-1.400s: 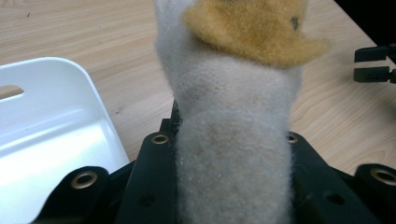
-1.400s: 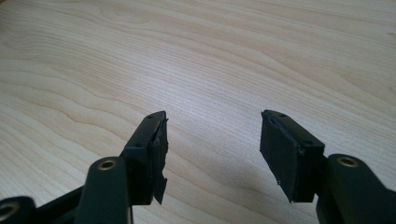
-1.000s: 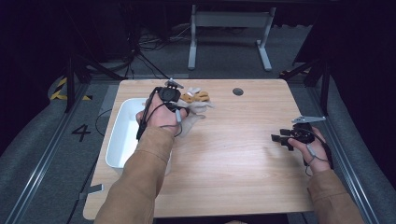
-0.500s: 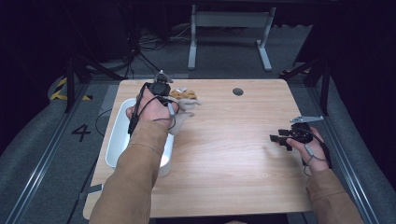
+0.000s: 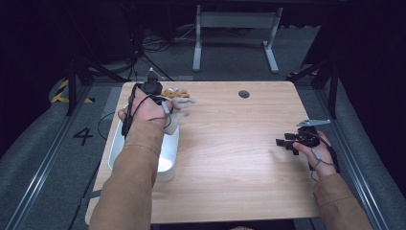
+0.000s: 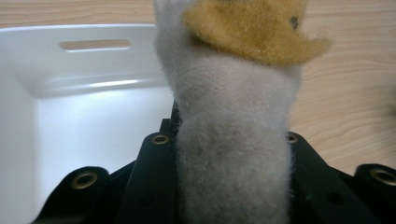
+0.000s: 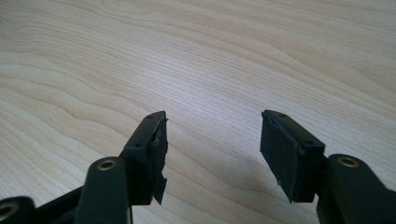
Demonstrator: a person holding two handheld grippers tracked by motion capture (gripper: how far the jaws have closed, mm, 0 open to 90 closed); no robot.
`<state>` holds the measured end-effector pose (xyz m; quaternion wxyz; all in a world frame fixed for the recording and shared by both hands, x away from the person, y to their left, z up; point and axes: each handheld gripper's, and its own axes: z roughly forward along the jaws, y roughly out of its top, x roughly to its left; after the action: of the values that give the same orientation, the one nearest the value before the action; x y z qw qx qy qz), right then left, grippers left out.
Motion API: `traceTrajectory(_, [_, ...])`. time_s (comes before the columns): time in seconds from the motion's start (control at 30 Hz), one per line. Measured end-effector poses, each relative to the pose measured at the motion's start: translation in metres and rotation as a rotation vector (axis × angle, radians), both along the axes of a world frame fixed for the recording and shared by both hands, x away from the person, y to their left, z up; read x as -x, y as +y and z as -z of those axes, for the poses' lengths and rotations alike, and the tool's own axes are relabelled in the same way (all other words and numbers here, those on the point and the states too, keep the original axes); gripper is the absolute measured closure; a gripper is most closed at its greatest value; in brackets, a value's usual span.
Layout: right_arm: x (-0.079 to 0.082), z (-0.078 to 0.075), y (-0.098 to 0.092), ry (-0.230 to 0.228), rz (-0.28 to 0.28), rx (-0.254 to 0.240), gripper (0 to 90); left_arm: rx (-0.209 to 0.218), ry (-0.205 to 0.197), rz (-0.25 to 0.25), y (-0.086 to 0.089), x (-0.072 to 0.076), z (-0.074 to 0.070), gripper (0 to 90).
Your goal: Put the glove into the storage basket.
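Upper left of high view: left gripper clamps a grey-and-tan plush toy btwn its jaws, held at the far rim of the white tub. Right gripper, mid-right, jaws apart over bare table, nothing btwn them.

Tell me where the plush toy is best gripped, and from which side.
By its grey middle, as the left gripper does now: in the left gripper view the fingers pinch the plush toy across that narrow, soft, column-like section from either side. The floppy tan part above looks too loose to hold well.
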<state>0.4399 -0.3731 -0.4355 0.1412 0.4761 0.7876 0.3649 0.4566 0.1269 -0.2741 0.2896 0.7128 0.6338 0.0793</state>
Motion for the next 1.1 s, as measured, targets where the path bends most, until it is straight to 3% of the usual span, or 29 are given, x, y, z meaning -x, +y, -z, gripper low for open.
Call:
traceTrajectory(0.27, [-0.003, 0.0, 0.005, -0.001, -0.015, -0.006, 41.9, 0.007, -0.012, -0.058, 0.015, -0.001, 0.0, 72.6])
traceTrajectory(0.57, [-0.01, 0.002, 0.014, 0.004, -0.033, 0.001, 41.9, -0.01, 0.013, -0.108, 0.025, -0.004, 0.005, 72.5])
traceTrajectory(0.9, [-0.01, 0.0, 0.015, 0.0, -0.035, 0.005, 41.8, -0.013, 0.024, -0.131, 0.033, -0.003, 0.013, 72.3])
traceTrajectory(0.97, [-0.01, 0.0, 0.015, 0.001, -0.034, 0.001, 41.8, 0.005, 0.023, -0.135, 0.036, -0.002, 0.016, 72.3])
traceTrajectory(1.1, [-0.01, 0.0, 0.015, 0.001, -0.035, 0.003, 41.9, -0.003, 0.037, -0.139, 0.04, 0.0, 0.026, 72.3])
